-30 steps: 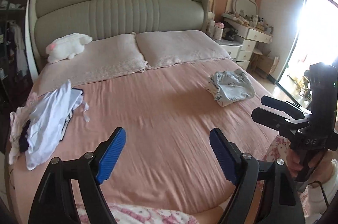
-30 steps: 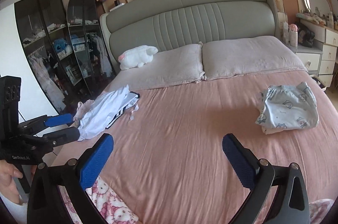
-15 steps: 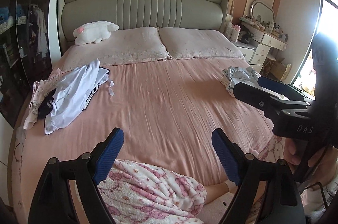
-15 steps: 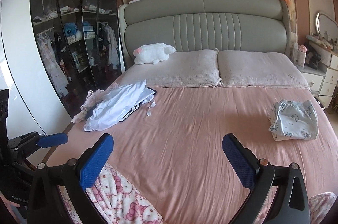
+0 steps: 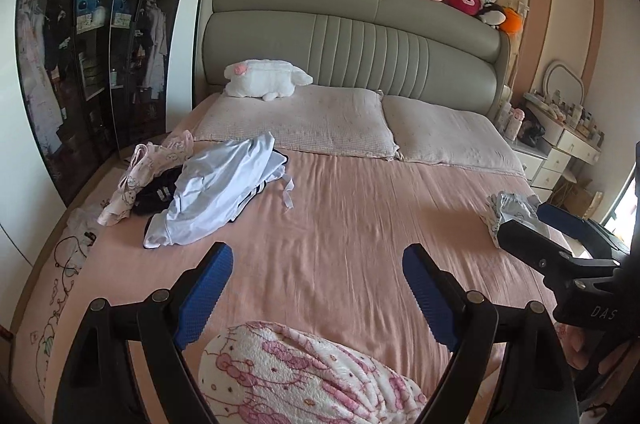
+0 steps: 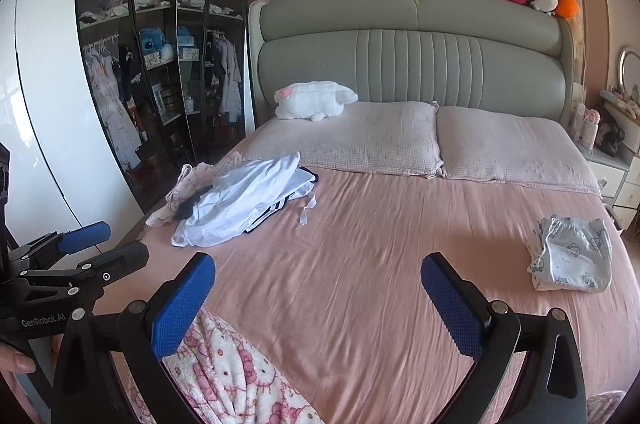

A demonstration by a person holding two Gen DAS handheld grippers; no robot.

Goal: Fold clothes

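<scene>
**Both jaws released above the foot of the bed**

Now I hold my left gripper (image 5: 316, 288) over the pink sheet of the bed (image 5: 352, 224), and its jaws stand wide apart with nothing between the blue pads; they have just been opening a little further. My right gripper (image 6: 320, 298) is likewise spread wide and grasps nothing, only bare sheet showing between its pads. Each gripper shows at the edge of the other's view, the right one at the right side of the left camera, the left one at the left side of the right camera.

Toward the left edge of the bed, just below the pillows (image 6: 348, 139), lies the unfolded pile of clothes (image 5: 224, 195): a white garment on top, a dark piece and a pale pink printed piece under and beside it. Well apart from it, near the right edge, sits a folded pale blue printed garment (image 6: 572, 256). Close under both cameras, at the foot of the bed, is a white fleece with pink print (image 5: 304, 380). A white plush toy (image 6: 312, 99) rests on the left pillow.
</scene>
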